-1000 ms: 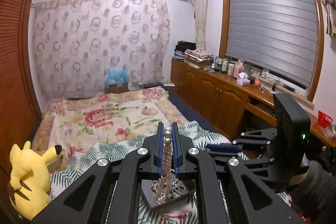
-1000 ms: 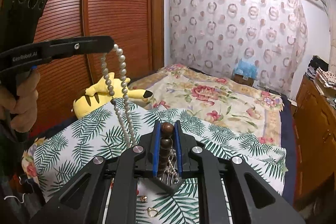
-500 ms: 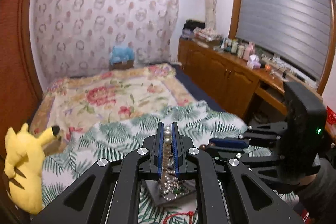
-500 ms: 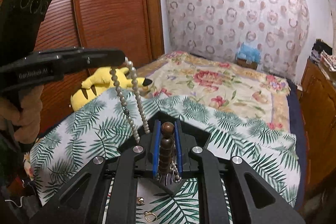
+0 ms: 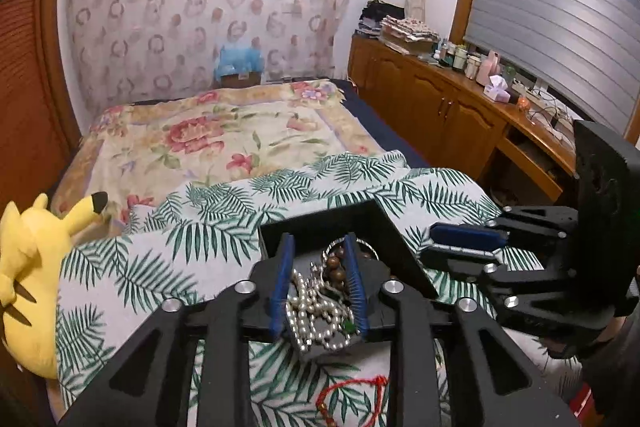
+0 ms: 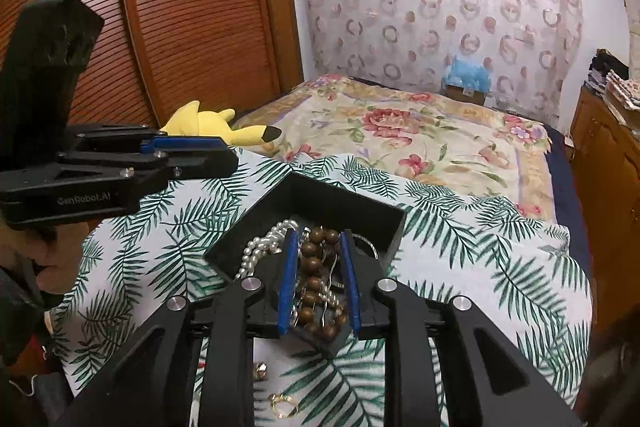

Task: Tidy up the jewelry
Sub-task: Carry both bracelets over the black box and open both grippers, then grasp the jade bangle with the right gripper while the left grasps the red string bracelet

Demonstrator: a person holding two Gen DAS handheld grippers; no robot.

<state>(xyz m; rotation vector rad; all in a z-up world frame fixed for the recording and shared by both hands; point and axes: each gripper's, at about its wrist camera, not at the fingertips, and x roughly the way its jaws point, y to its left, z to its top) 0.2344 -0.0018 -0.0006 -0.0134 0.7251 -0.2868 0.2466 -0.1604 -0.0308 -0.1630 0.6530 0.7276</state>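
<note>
Both strands lie in the black box (image 6: 384, 223), which sits on the palm-print cloth (image 6: 480, 247) spread over the bed (image 6: 400, 123).

The left hand-held gripper (image 5: 320, 283) stands wide over the box, nothing pinched; the pearl necklace (image 5: 316, 311) is heaped below, between its blue pads. The right hand-held gripper (image 6: 318, 279) is also wide, w/ the brown bead bracelet (image 6: 316, 275) lying loose under it, not clamped.

Handling, as a judgement:
- Pearls: light, limp, smooth & slippery. The strand will sag and swing if lifted, and a pinch on one bead may roll off. Better to nip across 2 strands at a bunched spot, or over the cord btwn beads.
- Wooden beads: bigger, matte, prob. grippier; stiffer loop, light. Take one bead square btwn the pads.
- Strands overlap in the box, so tangling is likely; lifting one could drag the other, plus the thin silver chain (image 5: 334, 247) near them.
- Loose on the cloth: gold rings (image 6: 280, 403) and a red cord bracelet (image 5: 352, 387). Tiny, flat, hard to pinch on soft fabric that gives.

Writing: "GenRobot.AI" reads on the left unit's body (image 6: 84, 199) in the right view. No other legible labels; bottles on the dresser (image 5: 460, 107) are too small to read.
</note>
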